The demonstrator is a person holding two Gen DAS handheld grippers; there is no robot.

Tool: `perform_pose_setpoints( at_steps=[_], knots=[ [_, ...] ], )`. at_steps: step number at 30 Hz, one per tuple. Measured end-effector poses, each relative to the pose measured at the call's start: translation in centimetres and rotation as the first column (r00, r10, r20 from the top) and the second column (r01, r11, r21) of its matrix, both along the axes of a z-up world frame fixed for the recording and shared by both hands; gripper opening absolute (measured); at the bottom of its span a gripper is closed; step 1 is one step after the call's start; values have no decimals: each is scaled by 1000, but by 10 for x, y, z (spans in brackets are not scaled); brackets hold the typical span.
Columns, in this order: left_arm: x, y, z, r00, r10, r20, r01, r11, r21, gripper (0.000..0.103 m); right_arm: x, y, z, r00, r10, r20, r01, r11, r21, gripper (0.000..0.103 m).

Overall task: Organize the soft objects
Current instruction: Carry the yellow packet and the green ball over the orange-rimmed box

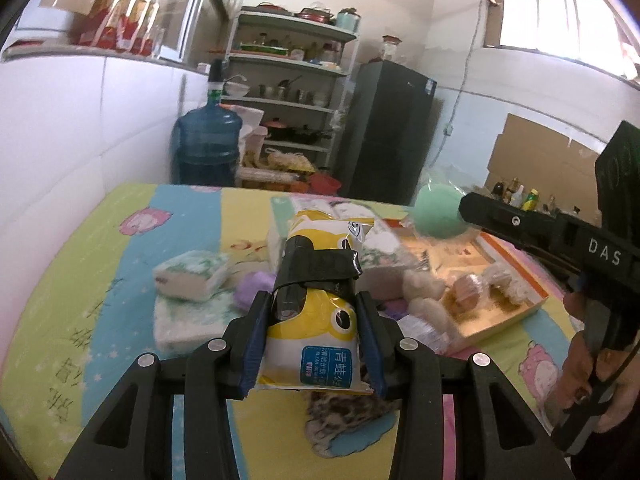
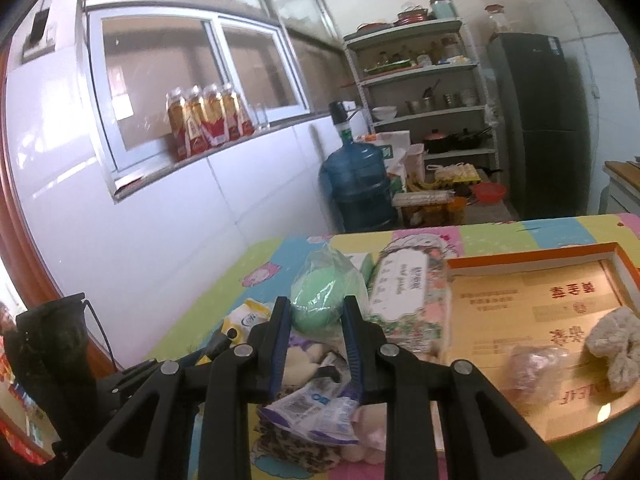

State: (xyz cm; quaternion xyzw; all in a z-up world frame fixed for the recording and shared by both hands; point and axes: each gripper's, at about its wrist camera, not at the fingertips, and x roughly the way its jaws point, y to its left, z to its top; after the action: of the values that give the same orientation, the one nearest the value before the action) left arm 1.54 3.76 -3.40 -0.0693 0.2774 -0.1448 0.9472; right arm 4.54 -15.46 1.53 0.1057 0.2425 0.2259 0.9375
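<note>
Fingers first: my left gripper (image 1: 312, 320) is clamped about half open on a yellow pack (image 1: 316, 344) with a frog face and a blue label, its blue pads pressing both sides. The pack is lifted above the cloth (image 1: 80, 300), and black tape (image 1: 320, 268) wraps its middle.

My right gripper (image 2: 314, 320) is narrower, pinched on a green ball (image 2: 316, 300) in clear plastic wrap, held between the fingertips. In the left view the same ball sits at the tip of that gripper, above the tray (image 1: 520, 312).

Below me lies the pile: a white tissue pack (image 1: 192, 276), a purple lump (image 1: 252, 288), a leopard-print cloth (image 1: 348, 412) and a floral wipes pack (image 2: 404, 292) just beside the tray. In the tray (image 2: 520, 280) rest a fluffy scrunchie (image 2: 616, 344) and a wrapped brownish item (image 2: 536, 364); I cannot tell what it is.
</note>
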Motion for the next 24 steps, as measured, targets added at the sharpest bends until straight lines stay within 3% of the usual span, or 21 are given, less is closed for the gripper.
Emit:
perform_pose_setpoints(
  at_steps=[12,24],
  knots=[
    [16,-59,20,994,-102,39,102,995,10,44,-11,-75,7,989,-146,38,144,989,35,26],
    [31,-123,19,980,-197,27,197,980,18,44,-17,-134,2,967,-252,39,250,966,60,26]
  ],
)
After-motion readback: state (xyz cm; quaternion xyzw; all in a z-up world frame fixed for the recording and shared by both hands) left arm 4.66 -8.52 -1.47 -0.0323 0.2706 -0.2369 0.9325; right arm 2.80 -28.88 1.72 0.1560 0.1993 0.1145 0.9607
